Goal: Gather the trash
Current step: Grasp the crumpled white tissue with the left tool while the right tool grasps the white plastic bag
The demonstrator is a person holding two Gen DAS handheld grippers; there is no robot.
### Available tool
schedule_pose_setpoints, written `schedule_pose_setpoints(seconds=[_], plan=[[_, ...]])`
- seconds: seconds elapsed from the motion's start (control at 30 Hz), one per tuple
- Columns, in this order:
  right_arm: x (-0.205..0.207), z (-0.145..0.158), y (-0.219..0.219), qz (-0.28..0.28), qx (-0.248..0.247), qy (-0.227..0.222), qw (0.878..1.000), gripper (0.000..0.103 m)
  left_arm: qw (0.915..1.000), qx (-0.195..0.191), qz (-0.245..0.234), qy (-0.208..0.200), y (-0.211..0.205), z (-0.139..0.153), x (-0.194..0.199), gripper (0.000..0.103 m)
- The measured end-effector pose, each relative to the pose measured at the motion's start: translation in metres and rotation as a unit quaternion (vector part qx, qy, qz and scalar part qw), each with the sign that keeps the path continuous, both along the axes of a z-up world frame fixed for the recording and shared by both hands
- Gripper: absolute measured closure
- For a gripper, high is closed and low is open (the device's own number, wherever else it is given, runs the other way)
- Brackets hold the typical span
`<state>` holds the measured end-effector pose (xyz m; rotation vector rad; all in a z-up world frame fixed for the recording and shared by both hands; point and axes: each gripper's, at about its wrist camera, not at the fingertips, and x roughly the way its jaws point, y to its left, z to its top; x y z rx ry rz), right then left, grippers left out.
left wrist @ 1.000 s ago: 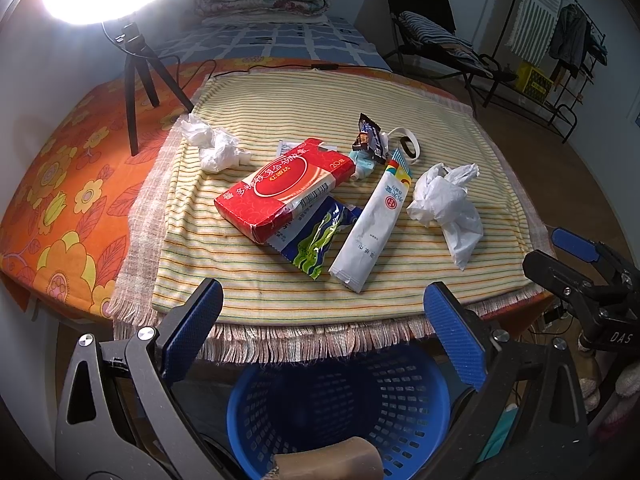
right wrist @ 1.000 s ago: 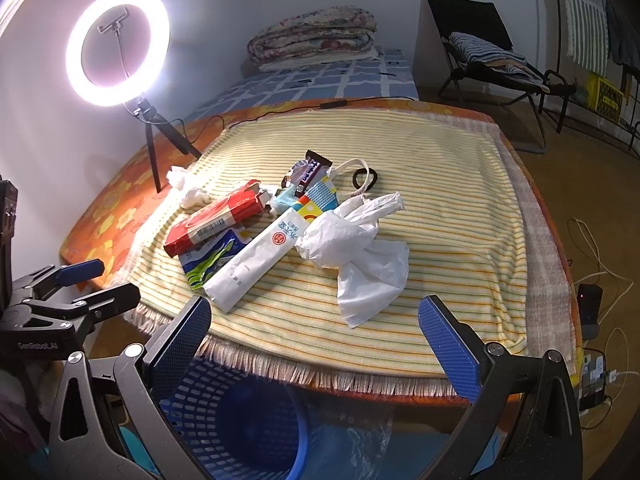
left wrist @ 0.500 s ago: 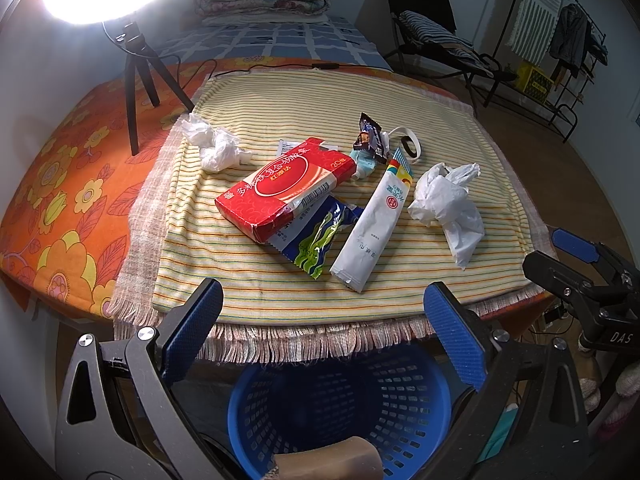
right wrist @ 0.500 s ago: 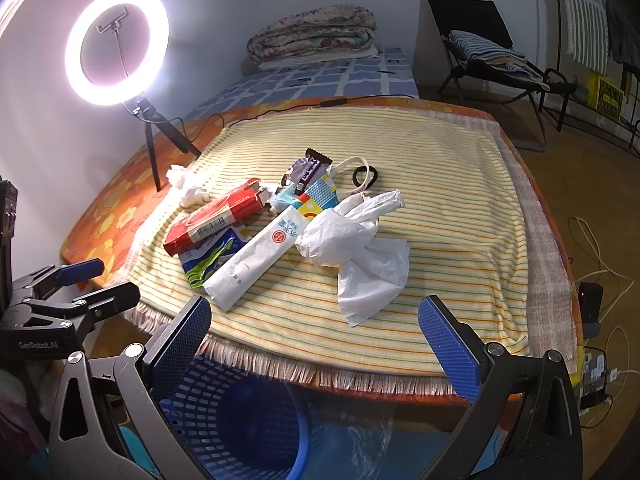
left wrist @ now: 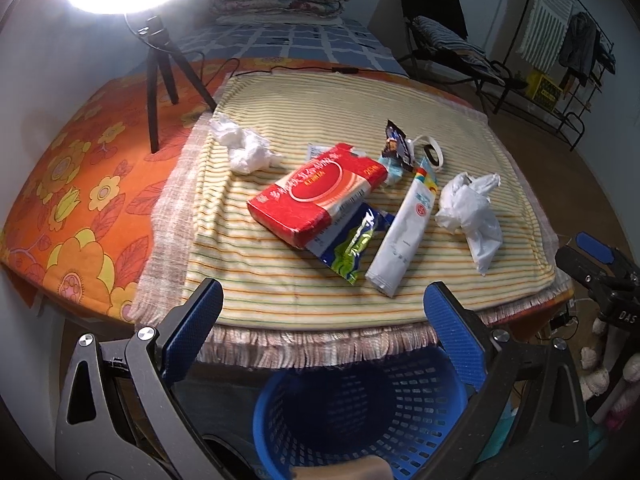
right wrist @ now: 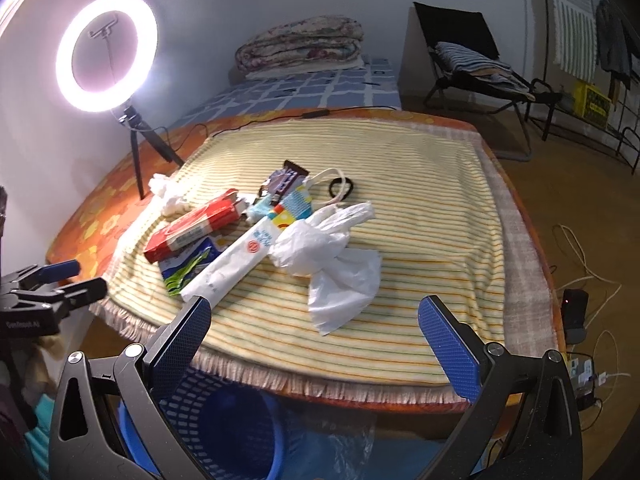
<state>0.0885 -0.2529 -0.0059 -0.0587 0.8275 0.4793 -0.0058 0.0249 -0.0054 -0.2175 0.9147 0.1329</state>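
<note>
Trash lies on a striped cloth [left wrist: 320, 112]: a red packet [left wrist: 316, 192], a blue-green wrapper [left wrist: 352, 244], a long white pouch [left wrist: 404, 232], a crumpled white plastic bag [left wrist: 472, 216], a crumpled tissue [left wrist: 244, 146] and a dark candy wrapper [left wrist: 394, 142]. A blue basket [left wrist: 360, 412] stands under the table's near edge. My left gripper [left wrist: 324, 320] hangs open over the basket, short of the cloth's fringe. My right gripper [right wrist: 314, 332] is open too, just in front of the plastic bag [right wrist: 332, 264] and the pouch [right wrist: 236, 264]. Nothing is held.
A ring light on a tripod [right wrist: 106, 52] stands at the table's back left. A black hair tie [right wrist: 342, 187] lies behind the trash. Folded bedding [right wrist: 300, 46], a folding chair [right wrist: 476, 60] and floor cables [right wrist: 580, 264] lie beyond and to the right.
Both grippers have edged slightly forward and up toward the table; the trash has not moved and both stay open.
</note>
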Motion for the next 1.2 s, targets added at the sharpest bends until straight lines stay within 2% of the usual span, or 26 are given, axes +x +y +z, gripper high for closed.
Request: schedule_pose_setpoints(seconds=[0.13, 0.23, 0.37, 0.57, 0.63, 0.9, 1.03, 1.13, 1.2], plan=[[0.001, 0.0, -0.002, 0.007, 0.003, -0.021, 1.0, 0.0, 0.9998, 0.002, 0.011, -0.013, 0.016, 0.007, 0.002, 0.001], [-0.001, -0.005, 0.004, 0.034, -0.004, -0.035, 0.999, 0.0, 0.9999, -0.012, 0.006, -0.006, 0.028, 0.009, 0.011, 0.001], [0.007, -0.008, 0.011, 0.06, -0.008, -0.02, 0.998, 0.0, 0.9993, -0.034, 0.009, 0.011, 0.044, 0.006, 0.028, 0.001], [0.031, -0.012, 0.016, 0.054, -0.013, 0.007, 0.998, 0.0, 0.9989, -0.025, 0.033, 0.024, 0.067, -0.003, 0.066, 0.001], [0.043, -0.016, 0.019, 0.053, -0.014, 0.02, 0.998, 0.0, 0.9984, -0.029, 0.041, 0.027, 0.074, -0.006, 0.078, 0.005], [0.065, -0.034, 0.046, 0.08, -0.05, 0.022, 0.995, 0.0, 0.9918, -0.073, 0.09, 0.053, 0.115, -0.036, 0.131, 0.006], [0.076, -0.042, 0.06, 0.087, -0.066, 0.026, 0.994, 0.001, 0.9869, -0.099, 0.109, 0.067, 0.129, -0.051, 0.15, 0.016], [0.085, -0.046, 0.066, 0.086, -0.074, 0.027, 0.993, 0.001, 0.986, -0.095, 0.115, 0.074, 0.132, -0.057, 0.159, 0.018], [0.09, -0.049, 0.068, 0.085, -0.073, 0.033, 0.993, 0.0, 0.9839, -0.104, 0.121, 0.081, 0.135, -0.063, 0.166, 0.025]])
